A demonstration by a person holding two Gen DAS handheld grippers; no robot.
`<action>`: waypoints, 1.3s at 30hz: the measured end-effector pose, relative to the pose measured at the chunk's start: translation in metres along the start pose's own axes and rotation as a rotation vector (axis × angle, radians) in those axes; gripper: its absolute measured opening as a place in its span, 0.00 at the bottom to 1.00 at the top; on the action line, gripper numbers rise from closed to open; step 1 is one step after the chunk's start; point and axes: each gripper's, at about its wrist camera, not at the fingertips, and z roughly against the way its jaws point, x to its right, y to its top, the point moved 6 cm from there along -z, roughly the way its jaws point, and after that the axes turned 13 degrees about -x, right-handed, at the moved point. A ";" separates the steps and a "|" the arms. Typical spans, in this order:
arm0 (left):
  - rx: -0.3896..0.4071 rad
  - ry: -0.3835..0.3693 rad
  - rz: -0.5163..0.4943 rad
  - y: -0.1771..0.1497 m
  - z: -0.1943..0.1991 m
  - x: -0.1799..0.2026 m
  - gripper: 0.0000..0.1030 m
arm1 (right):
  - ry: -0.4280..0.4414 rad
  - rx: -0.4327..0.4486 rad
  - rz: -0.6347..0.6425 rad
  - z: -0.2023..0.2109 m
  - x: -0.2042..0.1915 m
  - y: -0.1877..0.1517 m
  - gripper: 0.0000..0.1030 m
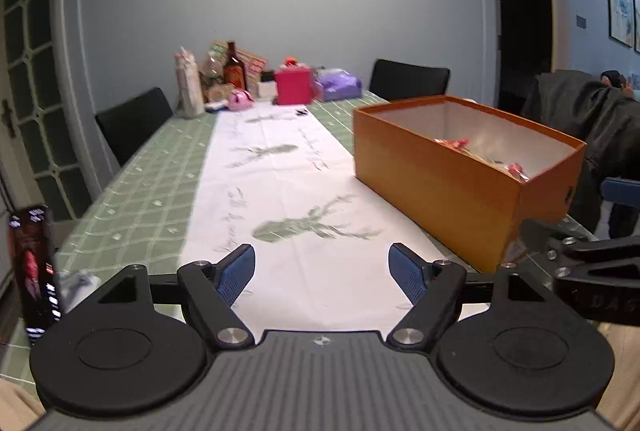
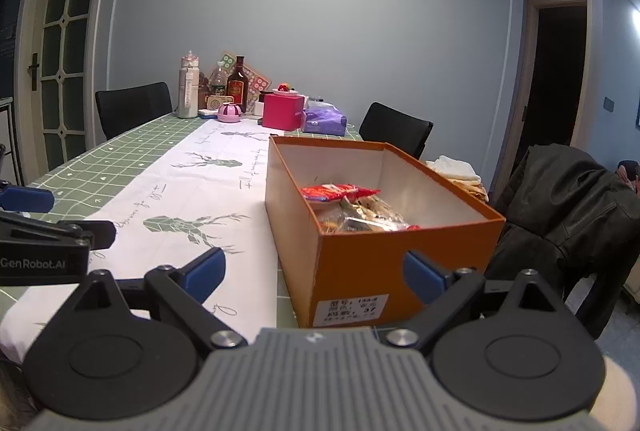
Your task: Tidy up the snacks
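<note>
Dark bottle [image 2: 237,85], pink box [image 2: 282,112], black chairs [image 2: 134,107] beyond table runner [image 1: 280,191]

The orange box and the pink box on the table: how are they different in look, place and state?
The orange box is long, and it stands near the cameras at the table's right side; the pink box is compact and stands at the far end among bottles. The orange box is open on top, with snack packets inside; the pink box is covered, with a small plate on it. Both rest upright on the green checked tablecloth.
</note>
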 end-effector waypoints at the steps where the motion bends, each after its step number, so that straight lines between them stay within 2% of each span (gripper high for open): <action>1: -0.009 -0.007 -0.002 -0.003 -0.002 0.002 0.87 | 0.000 -0.008 -0.001 -0.003 0.000 -0.002 0.91; 6: -0.060 -0.001 -0.023 -0.013 -0.010 0.008 0.87 | 0.018 -0.034 -0.015 -0.009 -0.001 -0.006 0.91; 39: -0.093 0.011 -0.013 -0.013 -0.013 0.007 0.87 | 0.038 -0.018 0.007 -0.005 -0.007 -0.006 0.92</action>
